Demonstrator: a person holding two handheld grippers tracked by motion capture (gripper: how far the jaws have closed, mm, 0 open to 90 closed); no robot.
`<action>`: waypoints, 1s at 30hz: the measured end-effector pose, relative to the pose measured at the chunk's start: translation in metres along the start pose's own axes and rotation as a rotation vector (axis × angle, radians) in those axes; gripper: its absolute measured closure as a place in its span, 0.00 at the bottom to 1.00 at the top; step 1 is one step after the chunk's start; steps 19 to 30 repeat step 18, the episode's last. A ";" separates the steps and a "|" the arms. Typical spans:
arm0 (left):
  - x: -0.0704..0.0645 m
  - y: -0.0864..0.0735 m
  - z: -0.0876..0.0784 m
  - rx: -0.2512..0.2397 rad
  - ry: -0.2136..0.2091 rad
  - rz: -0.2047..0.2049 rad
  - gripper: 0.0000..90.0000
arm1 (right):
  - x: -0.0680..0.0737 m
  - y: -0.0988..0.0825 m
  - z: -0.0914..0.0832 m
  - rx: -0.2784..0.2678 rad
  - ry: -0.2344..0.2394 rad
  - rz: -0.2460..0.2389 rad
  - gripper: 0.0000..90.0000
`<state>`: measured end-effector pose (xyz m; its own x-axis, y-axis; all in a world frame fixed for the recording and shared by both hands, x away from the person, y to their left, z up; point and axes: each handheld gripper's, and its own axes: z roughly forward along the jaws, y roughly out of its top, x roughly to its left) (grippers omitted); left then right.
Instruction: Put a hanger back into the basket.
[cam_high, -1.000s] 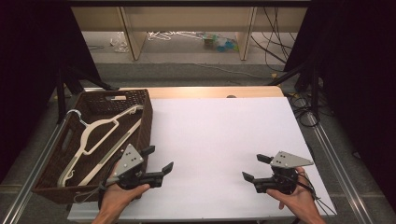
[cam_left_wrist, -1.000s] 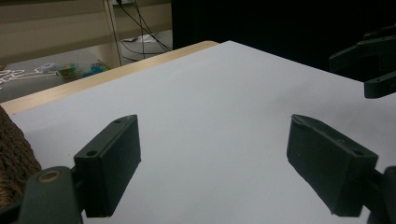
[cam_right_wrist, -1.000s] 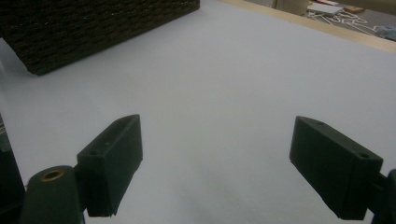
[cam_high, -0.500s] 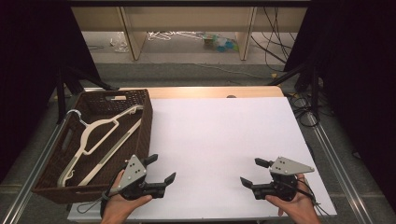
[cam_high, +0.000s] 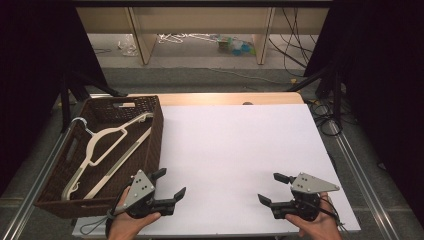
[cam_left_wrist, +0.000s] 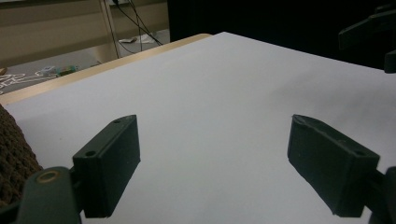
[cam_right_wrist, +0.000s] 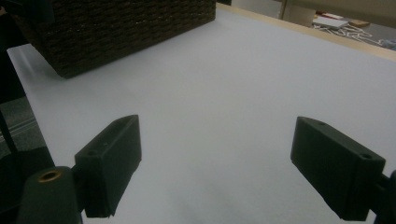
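High view | hangers (cam_high: 107, 147): 2, in 1 basket (cam_high: 150, 107) | left hand-held gripper (cam_high: 169, 183), right hand-held gripper (cam_high: 270, 188): jaws apart, empty

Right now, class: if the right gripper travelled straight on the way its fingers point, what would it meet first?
The right gripper points left across the bare white tabletop. Its own view looks towards the brown wicker basket, so the basket's side wall would probably come first, though depth is uncertain.

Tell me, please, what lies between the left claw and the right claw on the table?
Nothing: the high view shows just bare white table between the left claw and the right claw.
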<state>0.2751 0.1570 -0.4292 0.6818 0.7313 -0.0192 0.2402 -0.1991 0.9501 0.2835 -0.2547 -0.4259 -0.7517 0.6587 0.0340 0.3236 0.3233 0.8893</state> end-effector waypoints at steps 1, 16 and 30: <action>0.000 0.000 0.000 0.004 -0.002 0.009 0.19 | 0.000 0.000 0.000 0.000 0.001 0.000 0.19; -0.002 -0.001 0.002 0.011 -0.015 0.006 0.19 | -0.001 -0.001 0.001 0.006 0.008 -0.002 0.19; -0.002 -0.001 0.002 0.012 -0.015 0.011 0.19 | 0.000 -0.001 0.001 0.009 0.011 0.004 0.19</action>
